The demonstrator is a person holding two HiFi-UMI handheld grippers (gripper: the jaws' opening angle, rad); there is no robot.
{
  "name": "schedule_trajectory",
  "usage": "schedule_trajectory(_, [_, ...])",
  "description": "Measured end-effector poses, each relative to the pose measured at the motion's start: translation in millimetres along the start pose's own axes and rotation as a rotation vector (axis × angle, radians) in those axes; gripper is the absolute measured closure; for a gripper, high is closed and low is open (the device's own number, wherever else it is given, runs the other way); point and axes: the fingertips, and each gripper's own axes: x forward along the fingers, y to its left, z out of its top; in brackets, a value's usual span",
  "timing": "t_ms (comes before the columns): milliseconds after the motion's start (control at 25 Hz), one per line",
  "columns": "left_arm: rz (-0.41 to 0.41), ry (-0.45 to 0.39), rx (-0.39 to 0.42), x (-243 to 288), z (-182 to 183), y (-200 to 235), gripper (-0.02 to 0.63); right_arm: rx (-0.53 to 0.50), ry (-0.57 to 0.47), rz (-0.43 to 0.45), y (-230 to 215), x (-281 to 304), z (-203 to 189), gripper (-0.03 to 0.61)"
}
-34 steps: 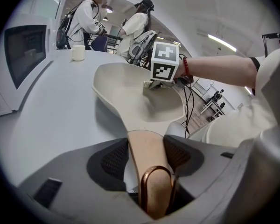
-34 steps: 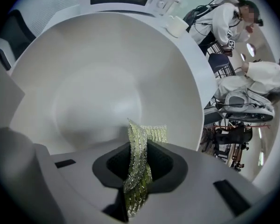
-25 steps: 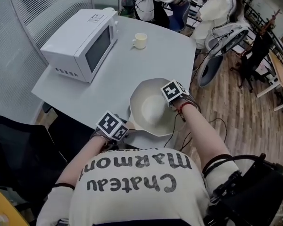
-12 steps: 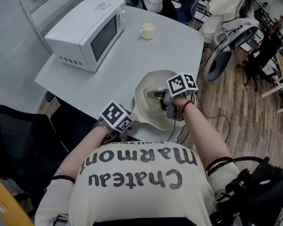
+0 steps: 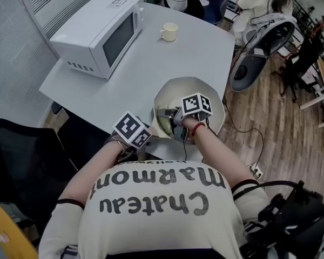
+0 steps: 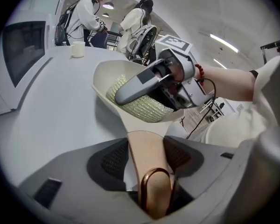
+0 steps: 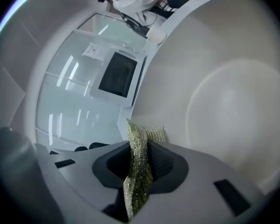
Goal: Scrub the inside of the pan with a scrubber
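The left gripper [image 6: 147, 155] has its fingers closed tight on the handle [image 6: 142, 141] of the pan [image 5: 213, 99]. The right gripper [image 7: 141, 164] pinches the green scrubber [image 7: 138, 139], which lies inside the pan against its wall. Beyond the fingertips and well clear, a microwave [image 5: 94, 34] and a cup [image 5: 169, 32] stand on the table [image 5: 200, 53].
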Motion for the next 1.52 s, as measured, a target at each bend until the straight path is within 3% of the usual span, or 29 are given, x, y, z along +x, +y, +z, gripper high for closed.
schedule_trajectory(120, [-0.002, -0.004, -0.004, -1, 1, -2, 0.374, 0.050, -0.011, -0.014, -8, 1, -2, 0.512])
schedule_trajectory(360, [-0.007, -0.008, -0.009, -2, 2, -5, 0.373, 0.020, 0.022, -0.139, -31, 4, -7, 0.512])
schedule_trajectory(760, [-0.014, -0.033, -0.014, -2, 0, -4, 0.370, -0.277, 0.132, -0.437, -71, -5, -20, 0.512])
schedule_trajectory(1040, [-0.020, -0.034, -0.015, 0, -2, -3, 0.368, -0.388, 0.181, -0.579, -87, -24, -17, 0.514])
schedule_trajectory(1320, [-0.027, -0.032, -0.019, 1, -3, -2, 0.368, -0.388, 0.192, -0.660, -107, -53, -8, 0.514])
schedule_trajectory(1520, [-0.027, -0.032, -0.027, 2, -3, 0, 0.368, -0.508, 0.265, -0.864, -128, -82, 1, 0.514])
